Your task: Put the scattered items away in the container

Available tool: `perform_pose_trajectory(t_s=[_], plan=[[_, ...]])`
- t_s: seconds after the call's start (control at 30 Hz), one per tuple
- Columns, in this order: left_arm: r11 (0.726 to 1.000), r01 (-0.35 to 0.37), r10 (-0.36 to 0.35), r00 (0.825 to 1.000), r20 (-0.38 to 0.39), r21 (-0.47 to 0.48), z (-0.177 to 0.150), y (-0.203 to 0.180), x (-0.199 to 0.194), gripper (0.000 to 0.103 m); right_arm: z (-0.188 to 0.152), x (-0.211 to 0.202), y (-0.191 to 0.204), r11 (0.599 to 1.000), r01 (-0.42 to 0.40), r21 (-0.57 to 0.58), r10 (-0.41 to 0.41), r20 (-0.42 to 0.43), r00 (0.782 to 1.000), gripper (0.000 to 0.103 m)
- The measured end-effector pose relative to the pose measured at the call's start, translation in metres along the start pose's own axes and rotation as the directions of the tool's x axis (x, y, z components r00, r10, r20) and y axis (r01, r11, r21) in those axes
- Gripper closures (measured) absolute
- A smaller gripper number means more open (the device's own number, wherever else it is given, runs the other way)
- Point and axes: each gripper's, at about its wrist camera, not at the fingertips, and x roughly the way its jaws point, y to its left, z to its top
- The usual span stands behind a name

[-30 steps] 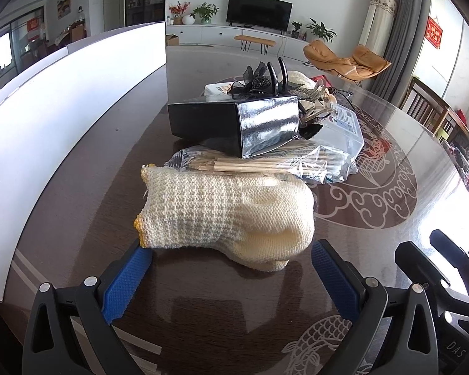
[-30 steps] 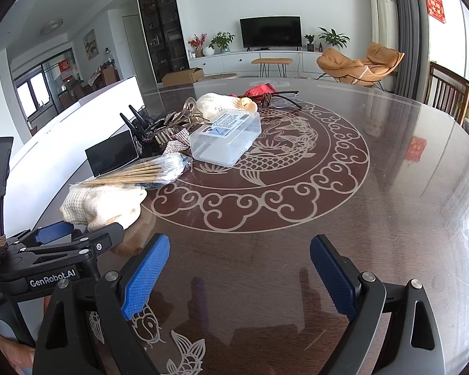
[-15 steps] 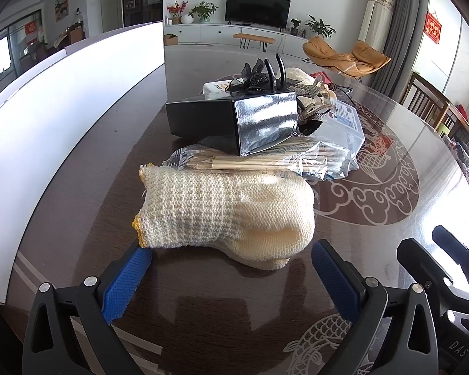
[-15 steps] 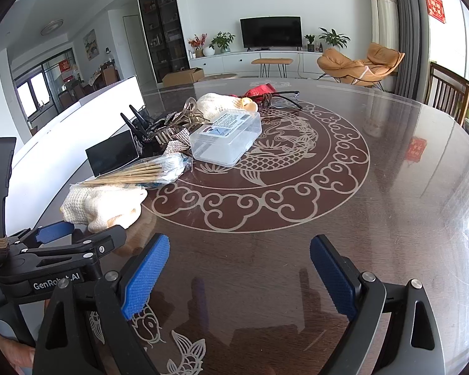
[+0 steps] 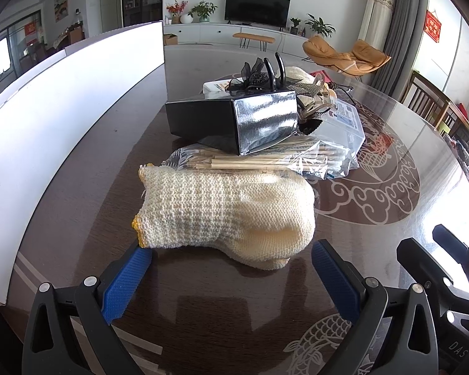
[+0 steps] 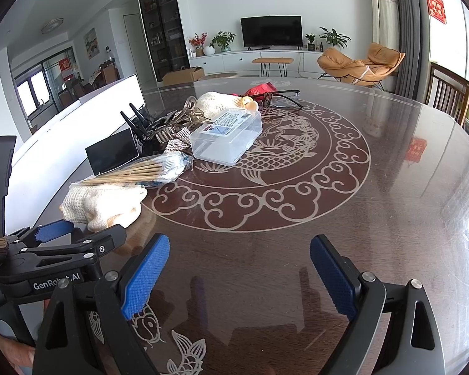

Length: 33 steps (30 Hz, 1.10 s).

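**Two open grippers face a knitted glove on a cluttered tabletop**

Two handheld grippers sit low over a dark, glossy tabletop [image 6: 406,187] inlaid with a pale fish-and-cloud roundel. The left gripper [image 5: 231,268] has its blue-padded jaws spread wide and holds nothing; the cream knitted glove [image 5: 228,212] lies just ahead of it, between the lines of the two pads. The glove's long axis runs crosswise to the gripper, its yellow-edged cuff pointing left and its rounded fingertip end pointing right. The cuff corner sits right at the tip of the left pad; whether the two touch cannot be told. The right pad stands just clear of the glove's fingertip end.

Behind the glove, touching its far edge, lies a clear bag of wooden sticks [image 5: 265,162], also lengthwise left to right. A black box [image 5: 234,122] with a silvery end rests on the bag, and a clear plastic case [image 6: 226,136] with a label sits to the right of it. A second cream glove [image 6: 222,103] lies further back among hair accessories. A tall white container wall [image 5: 62,125] runs along the tabletop's left side.

The right gripper [image 6: 239,273], jaws equally wide apart and empty, hovers over bare tabletop to the right of the left gripper, well apart from the pile.
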Motion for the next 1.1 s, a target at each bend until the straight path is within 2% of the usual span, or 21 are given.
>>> perform_pose_trajectory(t_s=[1.1], plan=[[1.0, -0.012, 0.012, 1.0, -0.007, 0.013, 0.0001, 0.0015, 0.0006, 0.0, 0.0, 0.0004, 0.0002, 1.0, 0.002, -0.001, -0.002, -0.001, 1.0, 0.01]])
